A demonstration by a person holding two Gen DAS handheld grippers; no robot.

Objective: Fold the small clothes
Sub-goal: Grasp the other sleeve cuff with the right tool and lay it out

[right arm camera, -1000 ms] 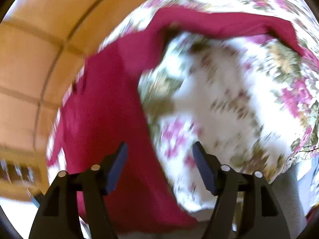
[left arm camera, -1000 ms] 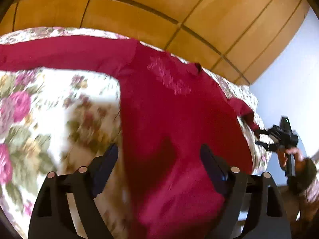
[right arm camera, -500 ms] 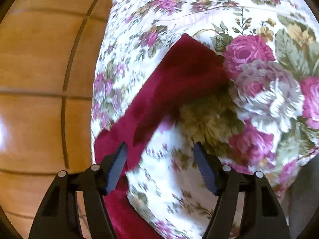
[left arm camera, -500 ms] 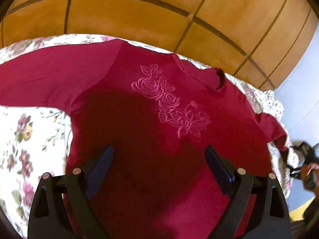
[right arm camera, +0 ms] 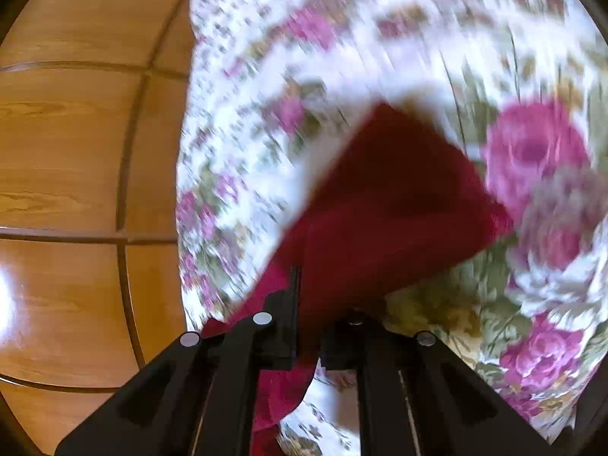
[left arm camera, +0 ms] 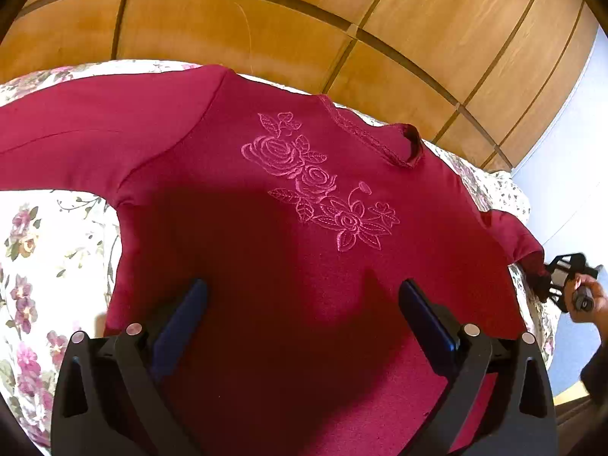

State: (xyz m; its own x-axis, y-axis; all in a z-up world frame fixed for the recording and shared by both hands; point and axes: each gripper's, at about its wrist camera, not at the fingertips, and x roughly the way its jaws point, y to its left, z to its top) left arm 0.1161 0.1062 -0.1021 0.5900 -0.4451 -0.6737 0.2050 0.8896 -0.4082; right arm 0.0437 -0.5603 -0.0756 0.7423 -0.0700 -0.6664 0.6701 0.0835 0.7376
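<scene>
Your red top [left arm camera: 288, 250] lies face up on the flowered bedspread [left arm camera: 45, 250], its embroidered roses [left arm camera: 319, 186] showing just below the neckline [left arm camera: 380, 140], and that top is the landmark for everything here. The body is spread flat, one long sleeve [left arm camera: 83, 133] reaches out straight from the shoulder, and the wooden wardrobe [left arm camera: 304, 19] stands behind the collar side. Your left gripper [left arm camera: 300, 304] hangs over the lower half of the top with its fingers wide apart, holding nothing. Your right gripper [right arm camera: 307, 304] is at the other sleeve end [right arm camera: 387, 205], fingers brought together with red cloth between them; that view is smeared by motion, so the pinch looks real but how much cloth you hold is hard to say. From the left camera, the same gripper sits at the far edge of the top beside the cuff [left arm camera: 528, 250]. No fold appears made yet: the top is only laid out. Both sleeves need to come in across the chest, then the body has to be folded up, so you are at the very start, with the first sleeve fold seemingly in hand.
</scene>
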